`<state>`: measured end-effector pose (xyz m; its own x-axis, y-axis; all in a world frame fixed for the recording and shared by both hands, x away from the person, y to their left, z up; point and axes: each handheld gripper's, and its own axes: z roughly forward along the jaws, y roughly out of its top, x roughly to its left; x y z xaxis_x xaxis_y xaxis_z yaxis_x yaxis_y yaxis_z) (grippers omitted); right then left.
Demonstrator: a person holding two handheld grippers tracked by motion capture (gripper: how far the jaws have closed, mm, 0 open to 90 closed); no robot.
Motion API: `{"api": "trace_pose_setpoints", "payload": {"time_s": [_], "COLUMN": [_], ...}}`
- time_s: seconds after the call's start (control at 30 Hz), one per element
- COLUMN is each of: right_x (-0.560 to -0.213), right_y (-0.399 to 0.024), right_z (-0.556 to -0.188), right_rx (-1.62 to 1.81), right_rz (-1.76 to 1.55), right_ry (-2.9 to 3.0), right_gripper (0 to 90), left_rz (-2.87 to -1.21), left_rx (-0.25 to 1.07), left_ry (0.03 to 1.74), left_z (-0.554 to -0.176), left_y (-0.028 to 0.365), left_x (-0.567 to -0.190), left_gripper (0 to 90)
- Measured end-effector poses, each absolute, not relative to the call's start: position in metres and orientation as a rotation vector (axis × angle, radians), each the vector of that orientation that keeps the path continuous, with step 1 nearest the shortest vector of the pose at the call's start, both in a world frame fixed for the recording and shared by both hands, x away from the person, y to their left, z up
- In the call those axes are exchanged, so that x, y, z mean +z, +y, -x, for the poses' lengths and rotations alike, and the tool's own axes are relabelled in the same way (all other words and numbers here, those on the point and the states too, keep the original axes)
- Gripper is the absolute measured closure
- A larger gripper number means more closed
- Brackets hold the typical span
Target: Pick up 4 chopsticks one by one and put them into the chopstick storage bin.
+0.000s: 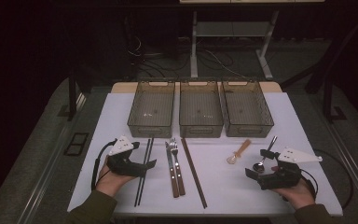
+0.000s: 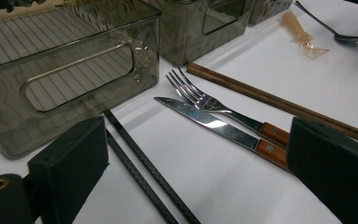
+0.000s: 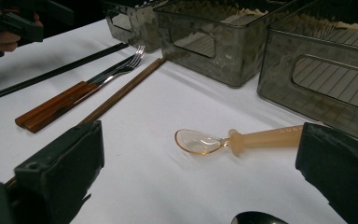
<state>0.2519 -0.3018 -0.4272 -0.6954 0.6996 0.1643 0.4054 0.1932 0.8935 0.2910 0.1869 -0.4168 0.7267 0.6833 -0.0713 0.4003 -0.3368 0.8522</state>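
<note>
On the white table top [image 1: 223, 186] lie black chopsticks [image 1: 143, 172], a wooden-handled knife [image 1: 170, 168] and fork [image 1: 177, 163], brown chopsticks [image 1: 194, 172], an amber plastic spoon [image 1: 238, 151] and a metal spoon [image 1: 265, 156]. My left gripper [image 1: 143, 155] hovers open at the far end of the black chopsticks [image 2: 140, 163], with nothing between its jaws. My right gripper [image 1: 257, 163] stands open low over the table, its jaws either side of the metal spoon's bowl [image 3: 256, 218]. The amber spoon [image 3: 233, 140] lies just ahead of it.
Three smoky translucent bins stand side by side at the back: left [image 1: 150, 128], middle [image 1: 200, 129], right [image 1: 249, 130], all with nothing inside. Dark floor and a desk frame [image 1: 194, 46] lie beyond the table's far edge.
</note>
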Motion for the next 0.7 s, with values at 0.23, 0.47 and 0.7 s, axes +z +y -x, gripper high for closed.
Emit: {"api": "trace_pose_setpoints", "payload": {"time_s": [0.23, 0.47, 0.7], "right_x": [-0.427, -0.428, -0.428], "right_y": [-0.302, -0.302, -0.299], "right_z": [-0.252, -0.252, -0.250], "right_rx": [1.510, 1.500, 1.492], "right_rz": [-1.056, -1.058, -1.051], "right_ry": [2.187, 2.190, 2.198], "right_gripper": [1.3, 1.3, 1.3], "left_rz": [-1.978, -1.978, -1.986], "left_rx": [0.382, 0.392, 0.390], "left_ry": [0.851, 0.876, 0.889], "left_z": [-0.297, -0.307, -0.313], "left_y": [0.188, 0.186, 0.185], "left_x": [-0.419, -0.422, -0.425], "left_gripper": [12.1, 14.8, 19.9]}}
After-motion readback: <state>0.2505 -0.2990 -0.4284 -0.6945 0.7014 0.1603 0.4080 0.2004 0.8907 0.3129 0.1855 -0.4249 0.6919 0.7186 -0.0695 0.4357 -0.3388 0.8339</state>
